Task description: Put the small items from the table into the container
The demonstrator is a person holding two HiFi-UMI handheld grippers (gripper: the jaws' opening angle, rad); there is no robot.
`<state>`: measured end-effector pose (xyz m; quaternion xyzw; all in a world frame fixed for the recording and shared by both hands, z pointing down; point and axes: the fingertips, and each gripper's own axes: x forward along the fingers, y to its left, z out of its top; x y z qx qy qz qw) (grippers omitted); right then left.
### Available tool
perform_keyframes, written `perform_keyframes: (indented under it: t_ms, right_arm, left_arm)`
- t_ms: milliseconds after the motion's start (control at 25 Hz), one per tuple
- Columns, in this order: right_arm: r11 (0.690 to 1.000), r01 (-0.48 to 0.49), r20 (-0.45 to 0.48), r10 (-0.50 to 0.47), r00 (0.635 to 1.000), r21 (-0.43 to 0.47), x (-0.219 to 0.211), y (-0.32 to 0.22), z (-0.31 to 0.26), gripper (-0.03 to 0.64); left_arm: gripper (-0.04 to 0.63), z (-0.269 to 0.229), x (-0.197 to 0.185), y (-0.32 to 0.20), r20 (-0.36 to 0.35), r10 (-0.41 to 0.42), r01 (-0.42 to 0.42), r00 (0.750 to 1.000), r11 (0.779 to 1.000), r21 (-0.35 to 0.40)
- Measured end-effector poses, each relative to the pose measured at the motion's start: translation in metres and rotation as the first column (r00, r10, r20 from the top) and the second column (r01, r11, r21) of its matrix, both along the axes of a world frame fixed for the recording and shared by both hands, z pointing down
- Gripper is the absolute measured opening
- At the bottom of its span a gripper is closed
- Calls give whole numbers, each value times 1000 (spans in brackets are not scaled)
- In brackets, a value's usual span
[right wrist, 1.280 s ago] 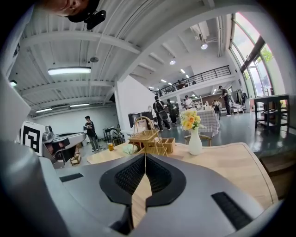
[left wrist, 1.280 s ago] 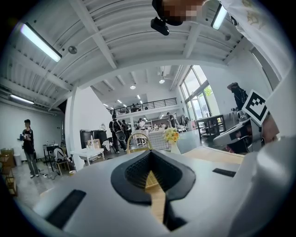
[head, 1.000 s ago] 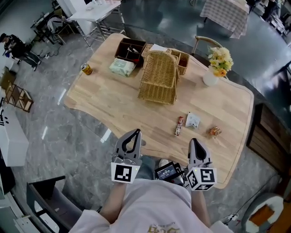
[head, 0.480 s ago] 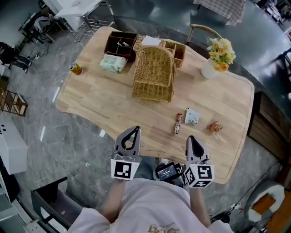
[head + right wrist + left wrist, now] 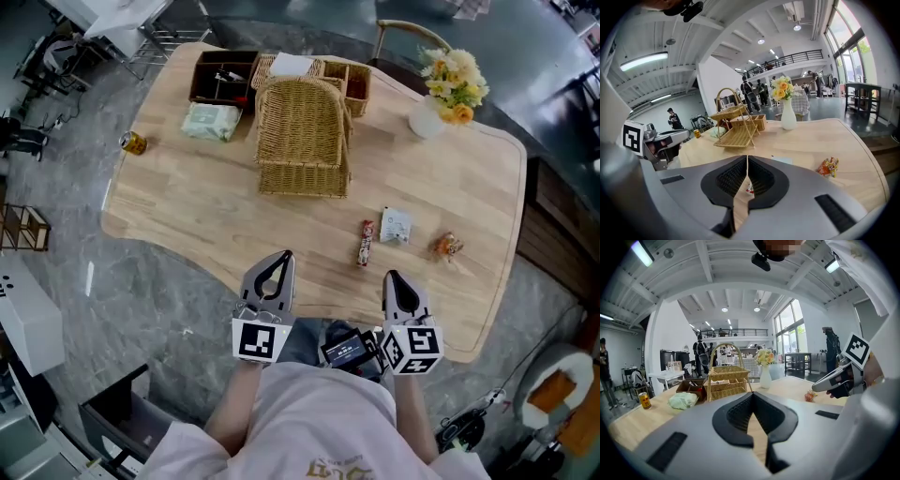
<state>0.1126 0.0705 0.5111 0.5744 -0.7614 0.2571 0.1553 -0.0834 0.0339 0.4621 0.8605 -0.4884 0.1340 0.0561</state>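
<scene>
A wicker basket (image 5: pixel 302 131) with a handle stands on the wooden table (image 5: pixel 187 202). Right of centre lie three small items: a snack bar (image 5: pixel 365 243), a white packet (image 5: pixel 396 225) and an orange sweet wrapper (image 5: pixel 445 246). My left gripper (image 5: pixel 278 267) hovers at the table's near edge, shut and empty. My right gripper (image 5: pixel 394 283) is beside it, just short of the snack bar, also shut and empty. The left gripper view looks past its own tips (image 5: pixel 753 394) at the basket (image 5: pixel 725 378). The right gripper view has its tips (image 5: pixel 747 157) before the wrapper (image 5: pixel 828 166).
At the far edge are a dark tray (image 5: pixel 223 78), two wicker trays (image 5: pixel 319 70), a green pack (image 5: pixel 211 122) and a vase of flowers (image 5: pixel 433 117). A can (image 5: pixel 132 142) stands at the table's left end. A chair (image 5: pixel 412 33) is behind the table. People stand farther back in the hall.
Both grippers have sunk a little at the table's near edge and stay shut. The head view has shifted, so the table sits higher and more centred. No item has moved.
</scene>
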Motion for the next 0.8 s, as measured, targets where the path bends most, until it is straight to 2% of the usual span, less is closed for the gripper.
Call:
perform_keyframes:
  t_ms: [200,320,560,720,800]
  right_arm:
    - [1000,-25,14,25,1000,-15,1,-5,12,20]
    - [999,-17,8,17,1000,-45,-2,-6,21,20]
    - [994,-10,-4,10,1000,-111,-8,-7,44,20]
    - [988,-12,-1,12,1000,-156,-12,-6,61,20]
    - [985,-16,-2,16,1000,-174,-14,-5,69,20]
  left_arm:
    - [3,20,7,-8,1,32,-32,999,999,-27]
    - [3,32,13,-9,21,78,-78,997,997,-17]
    - [3,55,18,-13,12,97,-96,995,993,-74]
    - [3,73,21,-13,37,168,-166,985,985,-49]
    - [3,80,23,-13,30,169,-166,985,983,-80]
